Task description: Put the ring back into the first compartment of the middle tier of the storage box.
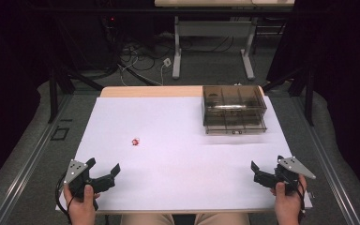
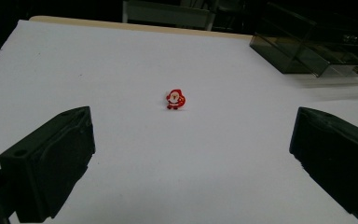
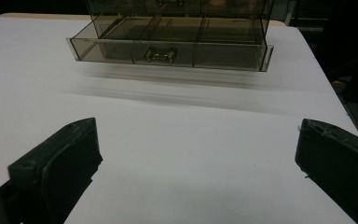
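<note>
A tiny red and white Santa figure [image 1: 135, 141] lies on the white table top [image 1: 183, 159], left of centre. In the left gripper view the Santa figure [image 2: 175, 99] lies ahead of the jaws, a good way off. My left gripper [image 1: 104, 165] rests at the near left, open, with nothing between its jaws [image 2: 193, 121]. My right gripper [image 1: 266, 164] sits at the near right, also open and empty [image 3: 198, 128]. A smoked clear drawer box [image 1: 234, 108] stands at the far right with its bottom drawer [image 3: 168, 52] pulled out.
The drawer has a small metal handle [image 3: 160, 54] and several dividers inside. Wide bare table lies between the grippers and the box [image 2: 307, 51]. Beyond the table's far edge are a desk frame [image 1: 213, 42] and cables on the floor.
</note>
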`<act>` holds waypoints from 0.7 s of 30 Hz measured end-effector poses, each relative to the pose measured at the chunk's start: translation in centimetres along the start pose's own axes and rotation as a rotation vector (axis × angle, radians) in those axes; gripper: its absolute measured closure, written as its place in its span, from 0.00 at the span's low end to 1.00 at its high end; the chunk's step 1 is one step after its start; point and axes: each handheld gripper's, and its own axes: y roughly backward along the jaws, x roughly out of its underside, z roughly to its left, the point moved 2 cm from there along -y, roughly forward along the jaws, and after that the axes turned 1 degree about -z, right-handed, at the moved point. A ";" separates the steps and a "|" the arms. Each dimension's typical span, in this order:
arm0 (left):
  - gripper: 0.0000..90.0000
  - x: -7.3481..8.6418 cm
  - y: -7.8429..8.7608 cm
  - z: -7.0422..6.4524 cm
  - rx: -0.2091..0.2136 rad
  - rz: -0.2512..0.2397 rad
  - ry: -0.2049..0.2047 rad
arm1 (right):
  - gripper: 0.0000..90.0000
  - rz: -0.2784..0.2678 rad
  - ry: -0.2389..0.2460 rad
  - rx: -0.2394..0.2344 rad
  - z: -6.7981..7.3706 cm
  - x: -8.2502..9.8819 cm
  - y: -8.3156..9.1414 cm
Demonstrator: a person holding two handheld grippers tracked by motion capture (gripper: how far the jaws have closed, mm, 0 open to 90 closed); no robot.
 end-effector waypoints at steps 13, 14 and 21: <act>0.00 0.3 -0.9 0.9 -0.087 0.049 0.040 | 0.00 0.045 -0.043 0.008 -1.3 0.6 -0.6; 0.00 0.3 -0.9 0.9 -0.087 0.049 0.040 | 0.00 0.045 -0.043 0.008 -1.3 0.6 -0.6; 0.00 0.1 -1.6 1.0 -0.118 0.071 0.069 | 0.00 0.033 -0.052 0.032 -1.6 0.8 -0.9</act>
